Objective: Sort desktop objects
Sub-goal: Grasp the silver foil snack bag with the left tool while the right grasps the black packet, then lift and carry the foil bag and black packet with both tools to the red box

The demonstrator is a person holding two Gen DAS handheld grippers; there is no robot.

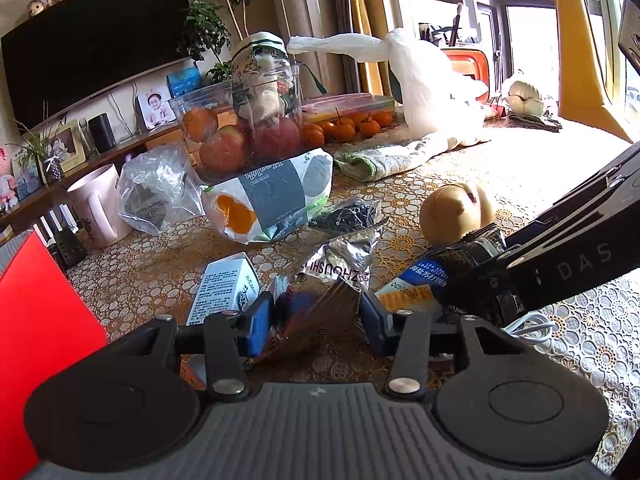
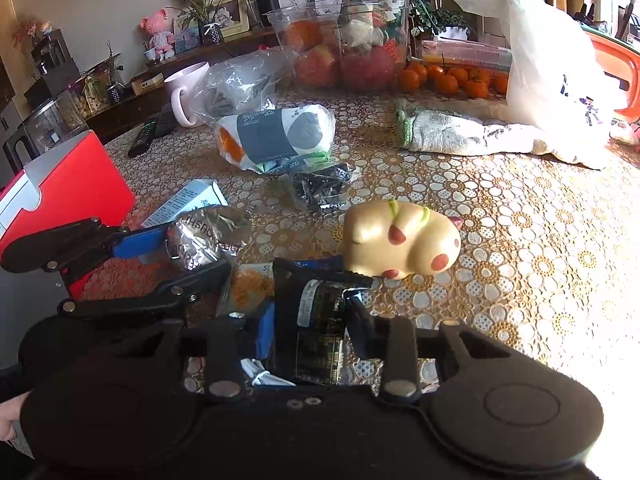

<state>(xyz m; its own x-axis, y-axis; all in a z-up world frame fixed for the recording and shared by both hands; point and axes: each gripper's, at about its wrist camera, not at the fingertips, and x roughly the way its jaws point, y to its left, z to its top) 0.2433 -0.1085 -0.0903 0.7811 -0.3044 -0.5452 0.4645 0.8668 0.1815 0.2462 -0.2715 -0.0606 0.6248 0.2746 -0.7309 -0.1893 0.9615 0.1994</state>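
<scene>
Silver foil wrapper [image 1: 320,312], crumpled and printed with dark letters, is sitting between the blue pads of the left gripper [image 1: 316,320], whose jaws are pinching it just above the desk [image 1: 520,184] with its patterned lace cloth. The right gripper [image 2: 308,328] is closing its jaws on a dark snack packet [image 2: 316,320], which is standing upright between the pads near the desk's front edge. A cream-coloured animal toy [image 2: 400,240] with red spots is lying just beside that packet, on its far side, and a blue-and-orange packet [image 1: 408,288] is lying flat between the two grippers. A white cable [image 1: 528,324] is curling on the cloth below the right gripper. Further back, a small white carton [image 1: 224,292] is lying near a red box [image 1: 40,320] at the left edge. Beyond these, a clear bag of small black pieces [image 2: 324,188] and a printed plastic bag [image 1: 272,200] are crowding the middle of the desk. Behind them a clear tub [image 1: 240,136] is holding apples and an orange, with a pink mug [image 1: 96,208] and a crumpled clear bag [image 1: 156,188] to its left, loose tangerines [image 1: 352,128], a folded cloth [image 2: 460,136] and a white plastic bag [image 2: 552,72] to its right.
</scene>
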